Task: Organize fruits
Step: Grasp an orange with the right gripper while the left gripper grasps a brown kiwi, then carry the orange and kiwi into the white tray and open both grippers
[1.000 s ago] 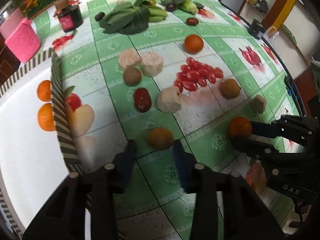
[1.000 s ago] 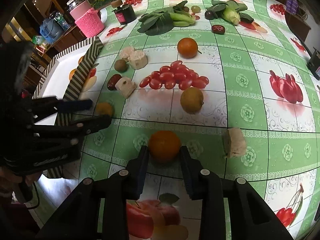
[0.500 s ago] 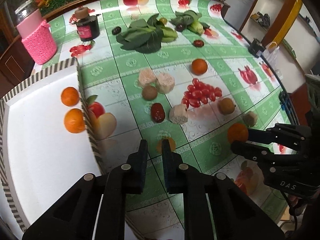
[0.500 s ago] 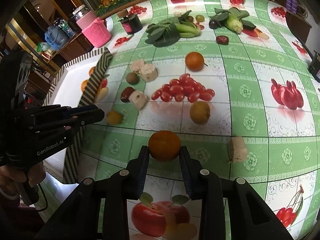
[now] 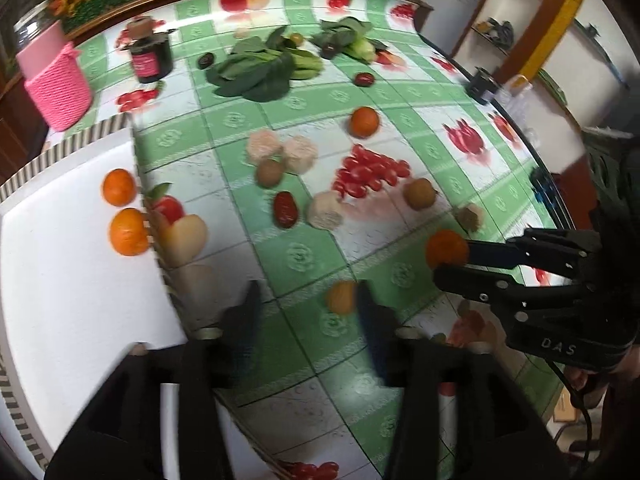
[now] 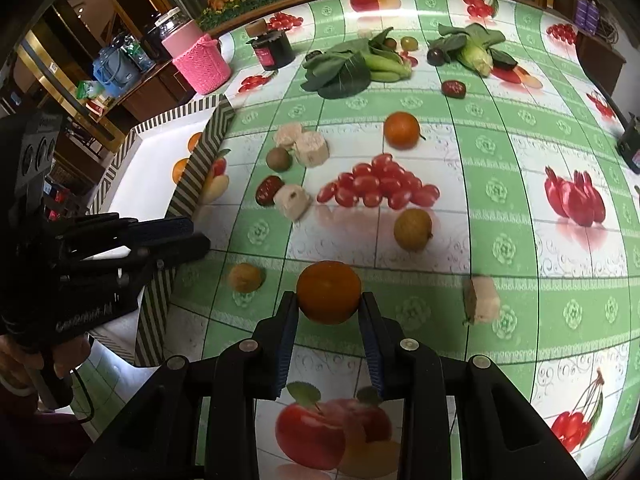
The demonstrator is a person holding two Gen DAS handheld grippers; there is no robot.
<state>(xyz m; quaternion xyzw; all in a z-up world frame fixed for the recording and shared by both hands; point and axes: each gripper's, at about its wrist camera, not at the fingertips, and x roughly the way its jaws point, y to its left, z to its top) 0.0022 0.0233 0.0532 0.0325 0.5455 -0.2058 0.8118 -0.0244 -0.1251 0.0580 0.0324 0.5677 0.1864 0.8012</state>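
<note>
My right gripper (image 6: 329, 307) is shut on an orange (image 6: 329, 297) and holds it above the tablecloth; the orange also shows in the left wrist view (image 5: 447, 248). My left gripper (image 5: 306, 312) is open and empty, blurred by motion, with a small yellow-brown fruit (image 5: 341, 297) lying on the cloth by its right finger. That fruit shows in the right wrist view (image 6: 245, 277). A white tray (image 5: 60, 280) with a striped rim holds two oranges (image 5: 128, 231) at the left. Another orange (image 6: 401, 130), a round yellow fruit (image 6: 413, 229) and cherry tomatoes (image 6: 378, 186) lie further out.
Pale cut blocks (image 6: 311, 148), a brown kiwi-like fruit (image 6: 279, 158), a dark red fruit (image 6: 268, 189), leafy greens (image 6: 344, 70), a dark jar (image 6: 274, 50) and a pink knitted basket (image 6: 202, 62) stand on the printed green cloth. A loose block (image 6: 482, 300) lies right of my right gripper.
My left gripper went from nearly shut to open and swung left of the small fruit. My right gripper lifted the orange slightly higher off the cloth.
</note>
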